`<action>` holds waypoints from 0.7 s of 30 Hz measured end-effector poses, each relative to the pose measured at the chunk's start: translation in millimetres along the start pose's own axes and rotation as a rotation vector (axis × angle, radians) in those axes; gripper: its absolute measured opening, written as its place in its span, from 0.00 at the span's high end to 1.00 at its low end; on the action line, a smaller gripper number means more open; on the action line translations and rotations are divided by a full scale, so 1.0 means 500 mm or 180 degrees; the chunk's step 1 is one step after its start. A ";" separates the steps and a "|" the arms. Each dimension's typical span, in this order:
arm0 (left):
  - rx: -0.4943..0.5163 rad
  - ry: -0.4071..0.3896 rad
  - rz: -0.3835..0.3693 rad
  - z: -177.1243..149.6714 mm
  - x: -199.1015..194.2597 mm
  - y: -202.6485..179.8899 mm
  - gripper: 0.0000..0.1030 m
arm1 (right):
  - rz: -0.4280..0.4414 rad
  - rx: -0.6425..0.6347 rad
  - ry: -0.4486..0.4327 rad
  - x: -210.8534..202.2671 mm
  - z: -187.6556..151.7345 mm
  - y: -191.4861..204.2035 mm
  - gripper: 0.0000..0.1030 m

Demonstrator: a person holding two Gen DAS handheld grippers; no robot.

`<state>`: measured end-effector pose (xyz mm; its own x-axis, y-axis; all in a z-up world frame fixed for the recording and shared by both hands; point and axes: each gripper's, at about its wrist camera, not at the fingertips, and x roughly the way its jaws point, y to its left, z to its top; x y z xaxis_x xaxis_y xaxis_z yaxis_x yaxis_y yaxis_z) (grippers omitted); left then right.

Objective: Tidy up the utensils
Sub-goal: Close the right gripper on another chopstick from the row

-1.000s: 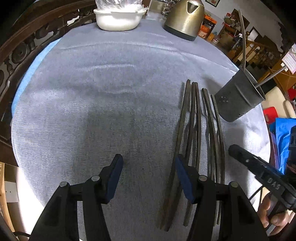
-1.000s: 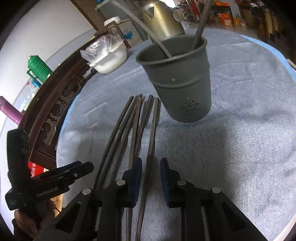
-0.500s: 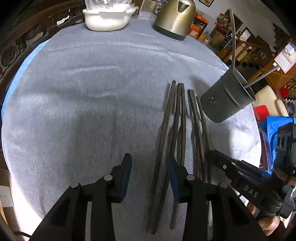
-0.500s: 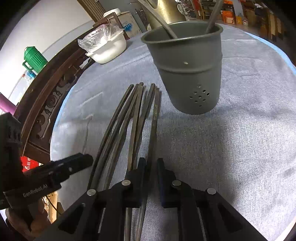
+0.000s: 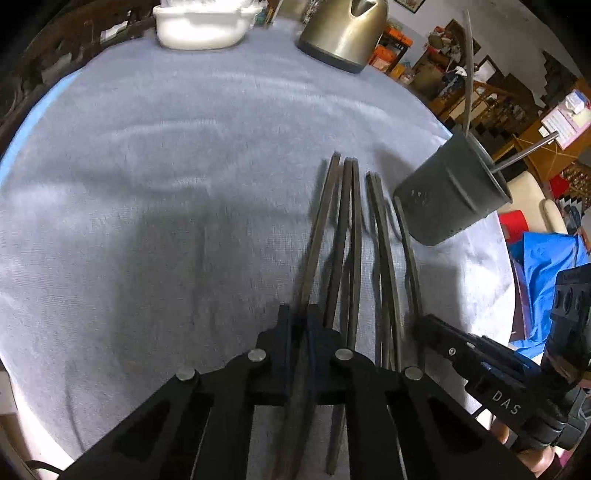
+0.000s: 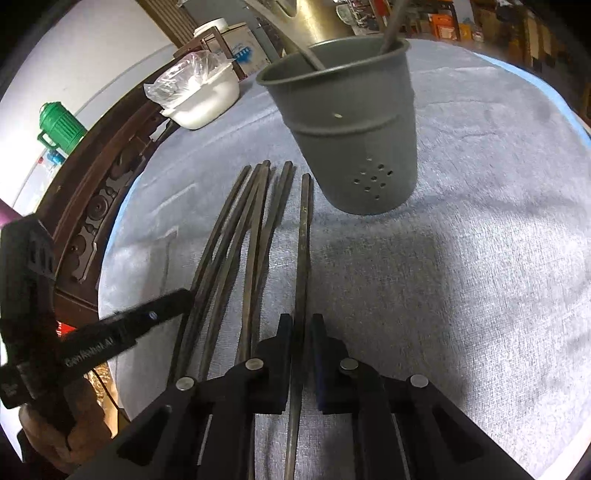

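Note:
Several dark chopsticks (image 5: 351, 229) lie side by side on the grey cloth, pointing toward a grey utensil holder (image 5: 452, 195). My left gripper (image 5: 300, 314) is shut on the leftmost chopstick (image 5: 321, 221). My right gripper (image 6: 300, 325) is shut on the rightmost chopstick (image 6: 304, 236), set a little apart from the others (image 6: 236, 236). The holder (image 6: 354, 147) stands upright just beyond the chopstick tips, with two metal handles sticking out of it.
A white bowl with a plastic bag (image 5: 201, 22) and a metal kettle (image 5: 345, 33) stand at the table's far edge. A carved wooden rail (image 6: 96, 192) runs along the left side. A blue cloth (image 5: 546, 273) lies off the table to the right.
Both grippers have closed: the left moved right and shut on the leftmost chopstick, the right shut on the rightmost chopstick. Both have moved slightly forward.

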<state>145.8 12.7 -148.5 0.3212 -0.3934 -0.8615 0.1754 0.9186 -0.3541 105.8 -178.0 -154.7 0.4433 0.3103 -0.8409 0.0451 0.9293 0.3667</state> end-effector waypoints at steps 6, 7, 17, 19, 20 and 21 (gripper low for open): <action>0.0005 0.0002 0.0024 0.007 0.011 -0.004 0.93 | -0.0001 -0.0021 -0.0018 -0.001 -0.003 0.001 0.90; -0.0005 -0.0004 0.0009 0.005 0.009 -0.001 0.93 | 0.0008 -0.0014 -0.0021 0.000 -0.002 0.002 0.91; -0.0158 0.0039 -0.0073 -0.028 -0.015 0.021 0.94 | 0.0093 0.0074 0.0021 -0.009 -0.011 -0.016 0.92; -0.0184 0.0066 -0.0097 -0.037 -0.019 0.027 0.94 | 0.0092 0.0082 0.0049 -0.011 -0.014 -0.015 0.92; -0.0194 0.0087 -0.0110 -0.044 -0.023 0.030 0.94 | 0.0089 0.0088 0.0069 -0.013 -0.015 -0.015 0.92; -0.0201 0.0104 -0.0114 -0.048 -0.026 0.031 0.94 | 0.0085 0.0094 0.0100 -0.015 -0.017 -0.016 0.92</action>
<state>122.1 32.7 -151.6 0.2849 -0.4257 -0.8589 0.1270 0.9049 -0.4063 94.5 -186.0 -154.6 0.4165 0.3414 -0.8426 0.0602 0.9144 0.4003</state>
